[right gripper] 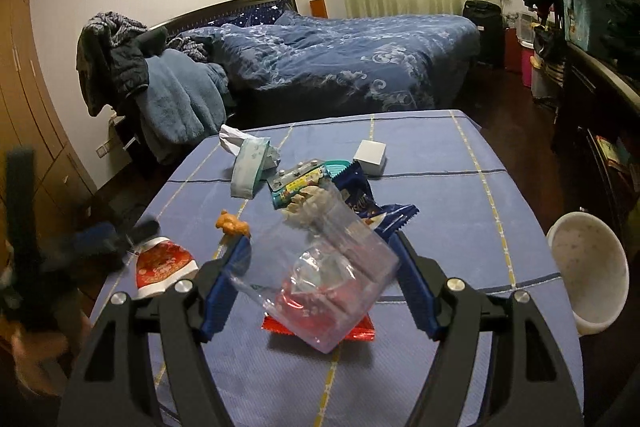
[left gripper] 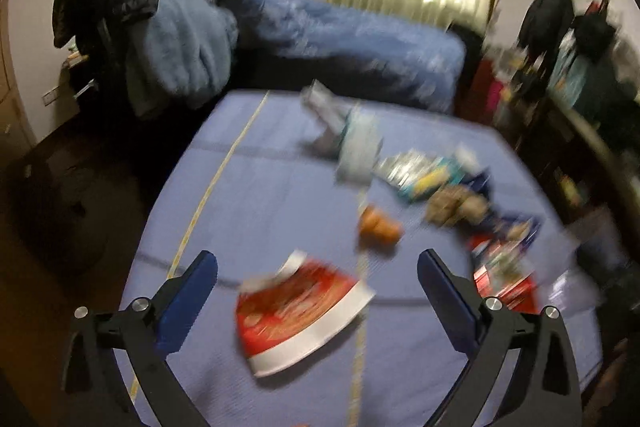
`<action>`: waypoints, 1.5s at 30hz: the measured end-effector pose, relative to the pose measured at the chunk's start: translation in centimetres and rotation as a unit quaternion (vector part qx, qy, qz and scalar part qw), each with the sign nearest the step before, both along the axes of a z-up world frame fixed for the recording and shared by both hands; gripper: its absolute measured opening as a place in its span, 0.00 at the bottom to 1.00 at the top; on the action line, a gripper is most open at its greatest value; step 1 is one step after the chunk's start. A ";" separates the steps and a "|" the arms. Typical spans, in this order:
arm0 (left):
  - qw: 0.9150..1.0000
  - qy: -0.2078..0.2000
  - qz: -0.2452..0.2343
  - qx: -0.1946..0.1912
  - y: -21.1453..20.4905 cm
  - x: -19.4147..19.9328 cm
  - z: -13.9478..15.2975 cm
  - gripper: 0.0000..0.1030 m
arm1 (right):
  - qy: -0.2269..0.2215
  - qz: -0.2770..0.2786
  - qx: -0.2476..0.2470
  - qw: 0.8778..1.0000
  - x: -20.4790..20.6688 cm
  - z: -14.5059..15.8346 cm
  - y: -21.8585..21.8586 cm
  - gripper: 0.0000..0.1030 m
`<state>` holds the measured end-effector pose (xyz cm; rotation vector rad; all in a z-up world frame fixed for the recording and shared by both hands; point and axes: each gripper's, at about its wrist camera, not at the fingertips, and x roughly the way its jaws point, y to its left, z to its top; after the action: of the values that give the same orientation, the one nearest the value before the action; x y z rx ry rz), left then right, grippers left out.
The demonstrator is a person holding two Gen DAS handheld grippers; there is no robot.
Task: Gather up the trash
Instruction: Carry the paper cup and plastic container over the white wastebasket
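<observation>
A crumpled clear plastic bag (right gripper: 320, 279) is clamped in the right tool (right gripper: 324, 267); the left tool (left gripper: 318, 279), spread wide and empty, is poised over a red-and-white wrapper (left gripper: 296, 311), judged the next pickup.

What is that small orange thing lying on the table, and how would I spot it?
Look at the table with the blue checked cloth before the bed. Left of the heap of wrappers, just beyond the red-and-white packet, lies a small orange lump; what it is I cannot tell. It is the only orange item, lying alone on the cloth, while its neighbours are flat, printed packaging.
</observation>
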<state>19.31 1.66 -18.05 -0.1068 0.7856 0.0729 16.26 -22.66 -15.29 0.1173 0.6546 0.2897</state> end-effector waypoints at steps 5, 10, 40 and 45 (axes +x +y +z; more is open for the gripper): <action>0.997 0.054 0.012 0.059 0.1 1.2 -4.2 0.96 | 0.002 0.007 -0.001 1.000 -0.2 -0.2 0.4 0.70; 0.999 0.029 0.019 -0.004 1.8 1.1 -4.1 0.42 | 0.004 0.006 0.000 1.000 -0.2 -0.1 0.4 0.70; 0.964 -0.112 -0.227 -0.082 -17.4 1.3 7.3 0.33 | -0.026 -0.136 0.009 0.990 -2.9 0.1 -13.0 0.70; 0.954 -0.106 -0.270 -0.075 -22.6 2.9 7.3 0.33 | -0.026 -0.193 0.004 0.981 -3.6 -0.7 -18.1 0.70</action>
<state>22.17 -20.98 -10.73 -0.0397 0.5823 -0.5104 12.71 -40.74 -15.97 0.2390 0.5646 -0.0781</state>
